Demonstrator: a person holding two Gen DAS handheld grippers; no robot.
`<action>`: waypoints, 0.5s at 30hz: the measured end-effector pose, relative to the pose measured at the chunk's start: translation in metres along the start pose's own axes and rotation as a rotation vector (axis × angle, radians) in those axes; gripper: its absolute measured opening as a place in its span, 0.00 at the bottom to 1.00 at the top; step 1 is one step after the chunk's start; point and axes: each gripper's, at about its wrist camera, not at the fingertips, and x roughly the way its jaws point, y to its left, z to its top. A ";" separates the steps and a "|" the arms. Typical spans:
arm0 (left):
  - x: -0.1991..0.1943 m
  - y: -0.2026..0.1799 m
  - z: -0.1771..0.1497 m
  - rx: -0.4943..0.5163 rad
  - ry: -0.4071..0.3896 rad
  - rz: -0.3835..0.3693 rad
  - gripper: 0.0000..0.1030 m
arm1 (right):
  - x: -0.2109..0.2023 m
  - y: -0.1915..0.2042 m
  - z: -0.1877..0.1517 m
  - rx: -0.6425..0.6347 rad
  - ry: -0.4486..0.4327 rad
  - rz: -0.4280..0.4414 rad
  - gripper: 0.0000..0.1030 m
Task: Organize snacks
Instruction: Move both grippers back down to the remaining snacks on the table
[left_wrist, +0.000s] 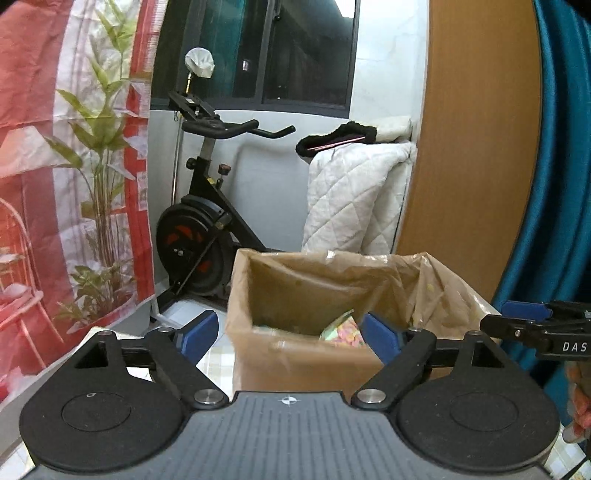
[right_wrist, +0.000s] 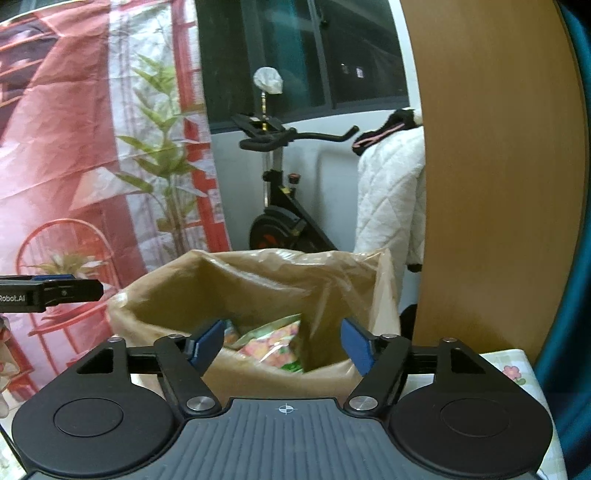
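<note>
A brown cardboard box (right_wrist: 255, 373) with a crinkly, shiny plastic bag (right_wrist: 258, 280) inside it stands just ahead of both tools. Down in the box lies a soft snack packet (right_wrist: 275, 345) with pink, yellow and green patches. The left gripper (left_wrist: 290, 334) has its flat blue pads spread wide, with nothing between them. The right gripper (right_wrist: 282, 345) is spread wide too, and holds nothing. Behind the box stands a black exercise bike (left_wrist: 207, 229), with a puffy white quilt (left_wrist: 354, 199) beside it.

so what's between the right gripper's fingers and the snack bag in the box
Only the near rim of the lined cardboard box; the right gripper is open and empty, the snack bag just beyond. Right wrist view.
</note>
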 end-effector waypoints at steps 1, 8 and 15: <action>-0.005 0.002 -0.004 -0.006 0.003 -0.004 0.86 | -0.005 0.002 -0.003 -0.004 -0.002 0.006 0.70; -0.030 0.010 -0.035 -0.032 0.007 -0.005 0.91 | -0.034 0.010 -0.023 -0.010 -0.003 0.046 0.89; -0.042 0.012 -0.059 -0.050 0.026 0.002 0.91 | -0.042 0.011 -0.048 0.020 0.033 0.039 0.97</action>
